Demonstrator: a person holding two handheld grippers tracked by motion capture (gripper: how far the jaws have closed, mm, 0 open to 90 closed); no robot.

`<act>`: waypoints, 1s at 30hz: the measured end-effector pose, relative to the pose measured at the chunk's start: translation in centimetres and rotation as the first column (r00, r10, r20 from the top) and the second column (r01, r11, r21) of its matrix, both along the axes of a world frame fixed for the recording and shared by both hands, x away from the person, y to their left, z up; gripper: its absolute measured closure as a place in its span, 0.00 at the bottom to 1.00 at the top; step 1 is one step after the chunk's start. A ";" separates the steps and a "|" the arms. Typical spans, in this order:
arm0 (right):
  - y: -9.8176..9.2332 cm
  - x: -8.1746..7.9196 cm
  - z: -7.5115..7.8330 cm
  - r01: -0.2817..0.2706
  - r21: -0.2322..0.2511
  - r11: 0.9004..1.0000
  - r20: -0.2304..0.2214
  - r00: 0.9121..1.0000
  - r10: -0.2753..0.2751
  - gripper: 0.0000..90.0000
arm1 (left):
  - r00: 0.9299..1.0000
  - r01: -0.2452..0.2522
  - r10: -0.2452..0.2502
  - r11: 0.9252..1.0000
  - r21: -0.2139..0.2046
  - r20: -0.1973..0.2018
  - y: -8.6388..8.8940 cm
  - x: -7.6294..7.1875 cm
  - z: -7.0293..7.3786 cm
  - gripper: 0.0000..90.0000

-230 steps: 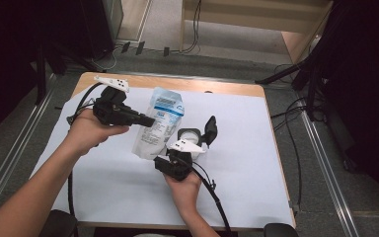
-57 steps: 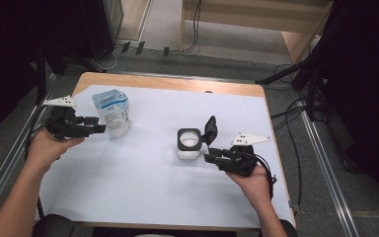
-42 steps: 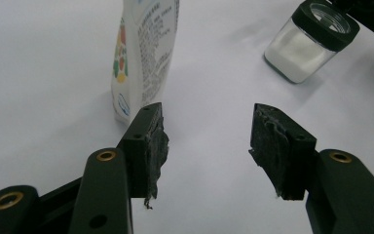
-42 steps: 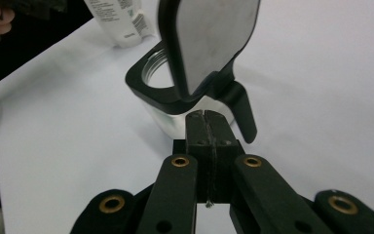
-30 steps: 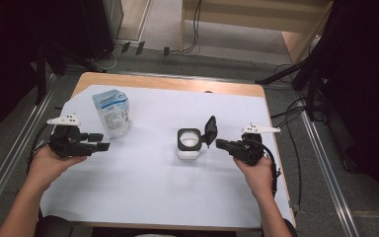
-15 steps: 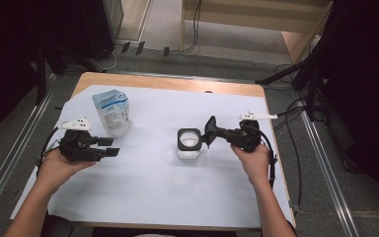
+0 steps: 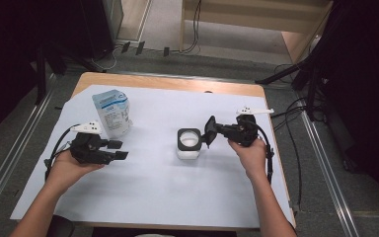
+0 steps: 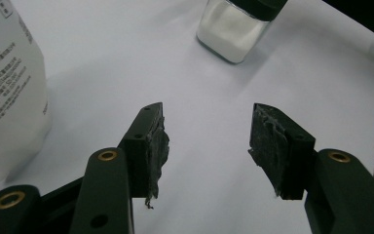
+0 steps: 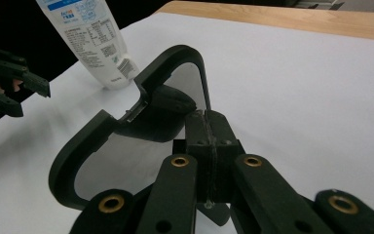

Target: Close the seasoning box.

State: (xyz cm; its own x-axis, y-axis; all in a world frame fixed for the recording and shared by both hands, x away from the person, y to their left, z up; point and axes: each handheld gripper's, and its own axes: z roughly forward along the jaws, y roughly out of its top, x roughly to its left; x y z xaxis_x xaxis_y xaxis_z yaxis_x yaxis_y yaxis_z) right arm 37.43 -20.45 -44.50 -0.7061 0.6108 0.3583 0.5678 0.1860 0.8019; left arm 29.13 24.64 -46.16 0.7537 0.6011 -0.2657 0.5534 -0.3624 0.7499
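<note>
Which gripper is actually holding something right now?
The right gripper: its jaws are shut on the black lid beside the jar. The left gripper stands open, with nothing between its jaws.

The right gripper [image 7: 212, 134] now sits against the jar's [image 7: 188, 144] black flip lid [image 7: 209, 129], up from the table's [image 7: 168, 84] right edge. The left gripper [image 7: 117, 150] (earlier gripping the pouch [image 7: 112, 113]) hangs empty, jaws apart, below the standing pouch.

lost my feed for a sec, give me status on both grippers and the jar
Left gripper open, empty, beside pouch. Right gripper shut on black lid, next to open jar. Nothing in the way.
</note>
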 end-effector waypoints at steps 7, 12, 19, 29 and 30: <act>0.0 -0.2 0.2 0.000 0.005 1.000 0.007 1.000 0.000 1.00 | 1.000 0.009 -0.009 1.000 -0.002 -0.009 -0.4 0.2 -0.3 0.53; 0.1 -0.3 0.3 0.001 0.005 1.000 0.013 1.000 -0.001 1.00 | 1.000 0.023 -0.023 1.000 -0.005 -0.003 -0.6 0.2 -0.3 0.53; 0.6 -0.6 0.3 -0.007 0.004 1.000 0.017 1.000 0.007 1.00 | 0.999 0.030 -0.030 0.999 0.017 -0.011 -0.9 0.3 -0.6 0.53; 1.5 -0.8 0.4 -0.025 0.003 1.000 0.022 0.999 0.025 1.00 | 1.000 0.027 -0.027 1.000 0.003 -0.007 -0.9 0.2 -0.6 0.54; 1.6 -0.7 0.3 -0.026 0.000 1.000 0.026 0.999 0.026 1.00 | 1.000 0.028 -0.028 1.000 0.007 -0.007 -0.9 0.2 -0.6 0.54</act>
